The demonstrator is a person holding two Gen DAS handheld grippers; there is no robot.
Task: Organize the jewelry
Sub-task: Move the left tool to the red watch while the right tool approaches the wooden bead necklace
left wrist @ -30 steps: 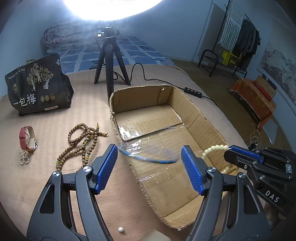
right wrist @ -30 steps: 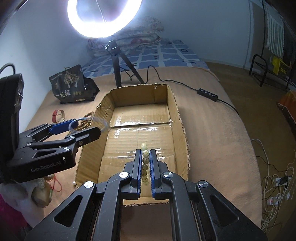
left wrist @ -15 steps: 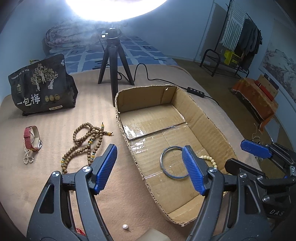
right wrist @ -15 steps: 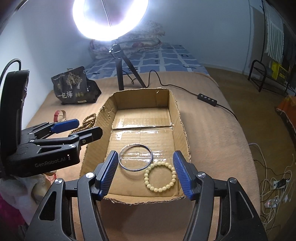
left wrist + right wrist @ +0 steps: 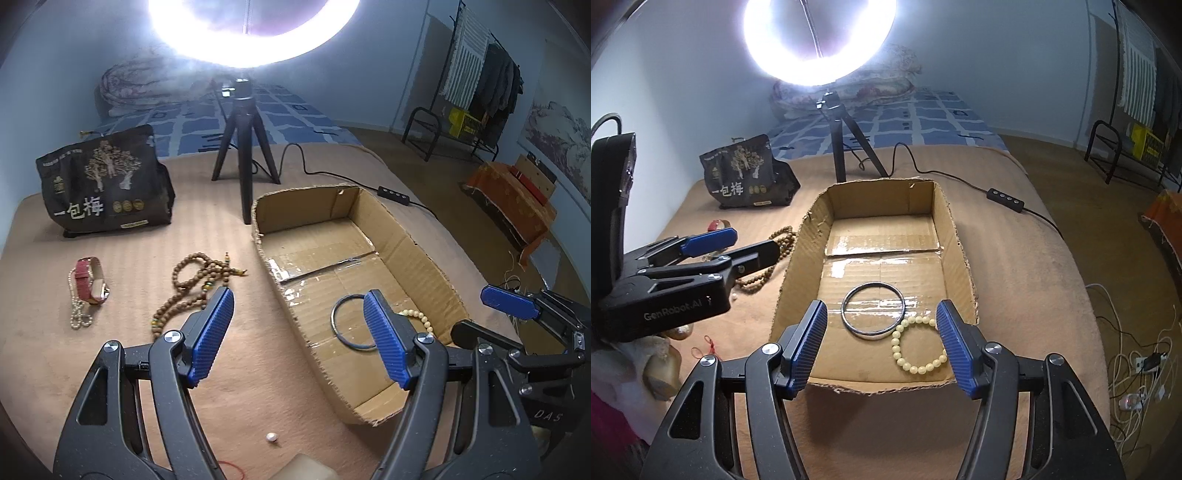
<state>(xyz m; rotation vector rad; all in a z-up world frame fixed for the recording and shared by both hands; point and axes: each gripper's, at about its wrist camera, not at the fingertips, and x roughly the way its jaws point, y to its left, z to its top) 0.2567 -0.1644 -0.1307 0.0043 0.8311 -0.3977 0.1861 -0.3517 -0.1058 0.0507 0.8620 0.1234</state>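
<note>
1. Bedroom setup: tan blanket (image 5: 258, 369) spread over a bed, ring light (image 5: 820, 40) on a tripod at the far end, clothes rack off to the far right.
2. Cardboard box (image 5: 955, 236) sits mid-blanket. Inside at the near end are a dark metal bangle (image 5: 873, 308) and a pale bead bracelet (image 5: 918, 349), touching or nearly so.
3. Left of the box, on the blanket: a long brown bead necklace (image 5: 192, 291), a red-strap watch (image 5: 88, 282) with a small pearl string (image 5: 75, 314) by it, and one loose pearl (image 5: 271, 437) close to the camera.
4. Left gripper (image 5: 299, 334) is spread wide and holding nothing, hanging over the box's left wall. Right gripper (image 5: 879, 345) is also wide and empty, over the box's near end.
5. Handling guess: the necklace is light and floppy, so it'll drape and could snag. I'd pinch it at the bunched middle where the strands overlap. The watch is stiffer, so grab the strap. The loose pearl looks slippery and will probably roll away.
6. Hard to tell: some lumpy stuff and a red cord at the near left are cut off by the left gripper in the right view. I can't tell whether the pearl string is attached to the watch.
</note>
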